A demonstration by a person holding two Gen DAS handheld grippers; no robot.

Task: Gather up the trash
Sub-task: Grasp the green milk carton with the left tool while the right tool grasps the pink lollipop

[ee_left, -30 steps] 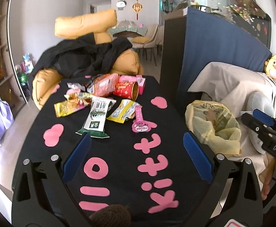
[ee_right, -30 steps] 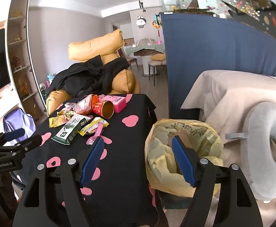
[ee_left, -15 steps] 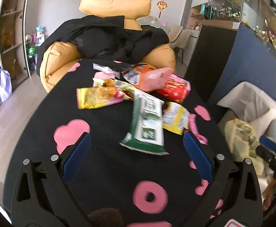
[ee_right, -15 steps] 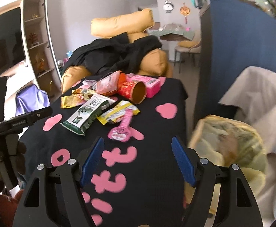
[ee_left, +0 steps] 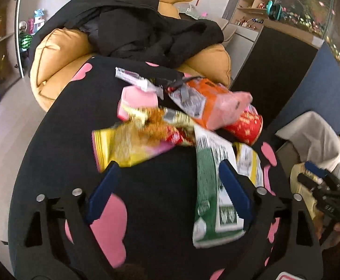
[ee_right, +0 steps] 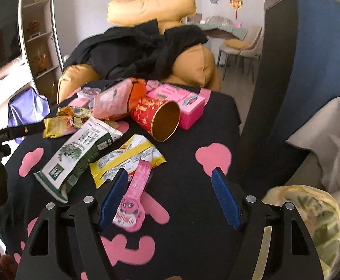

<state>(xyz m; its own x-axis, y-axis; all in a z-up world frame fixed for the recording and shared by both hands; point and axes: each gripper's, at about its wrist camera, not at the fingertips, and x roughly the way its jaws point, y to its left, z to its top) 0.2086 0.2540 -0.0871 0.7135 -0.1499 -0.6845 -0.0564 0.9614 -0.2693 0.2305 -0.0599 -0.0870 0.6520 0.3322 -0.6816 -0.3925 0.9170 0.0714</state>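
- Hovering over the black cloth point(ee_left: 160, 186), left gripper point(ee_left: 168, 186) has jaws wide apart, nothing betw them; yellow snack bag point(ee_left: 128, 144) at its 11 o'clock, green-white pouch point(ee_left: 214, 186) under its right finger.
- Right gripper point(ee_right: 170, 197) also spread wide, empty; pink strip wrapper point(ee_right: 135, 198) lies by its left finger.
- Red paper cup point(ee_right: 158, 119) on its side at 12 o'clock in right view, pink box point(ee_right: 181, 105) just behind.
- Yellow trash bag point(ee_right: 309, 214) at 4 o'clock, off the cloth.

The right tool point(ee_right: 170, 196) hangs wide apart over the black cloth point(ee_right: 193, 121), beside a pink wrapper point(ee_right: 135, 198).
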